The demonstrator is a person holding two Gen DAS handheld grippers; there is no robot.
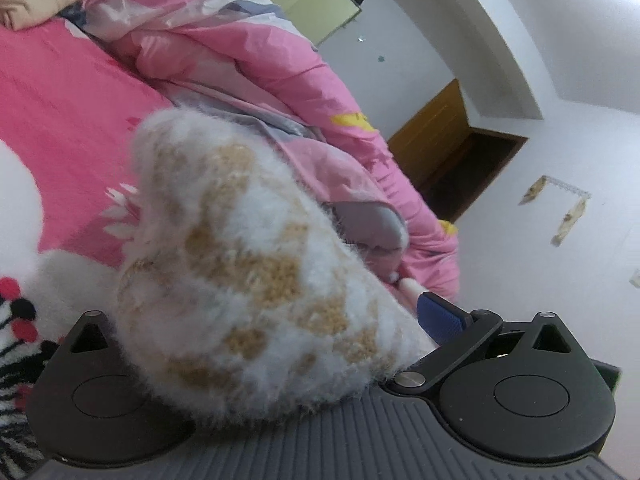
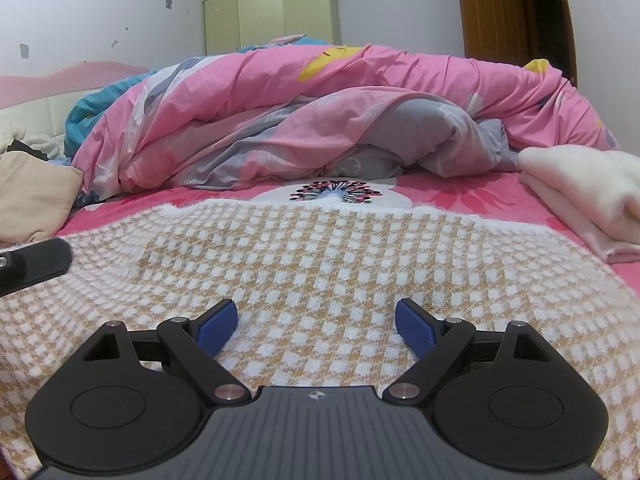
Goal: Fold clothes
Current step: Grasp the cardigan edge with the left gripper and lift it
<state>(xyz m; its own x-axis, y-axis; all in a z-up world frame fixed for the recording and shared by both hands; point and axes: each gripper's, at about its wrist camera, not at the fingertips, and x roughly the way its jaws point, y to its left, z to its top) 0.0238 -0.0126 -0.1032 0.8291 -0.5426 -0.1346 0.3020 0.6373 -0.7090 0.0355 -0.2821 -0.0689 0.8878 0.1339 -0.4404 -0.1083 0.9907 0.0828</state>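
Pinching checked knit (image 1: 256, 264), left tool (image 1: 400, 320) grips; right tool (image 2: 316, 322) gapes, holding nothing.

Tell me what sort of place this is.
Most likely a home bedroom: a bed with a pink floral sheet, a rumpled pink duvet heaped behind the checked fuzzy garment, plus a pale green wardrobe and a wooden door.

My fuzzy checked sweater (image 1: 256, 264) bunches up close and blurry, so it hides one finger of my left gripper (image 1: 400, 332). I see only one blue pad (image 1: 438, 316). The folded white cloth (image 2: 592, 196) runs off the right edge.
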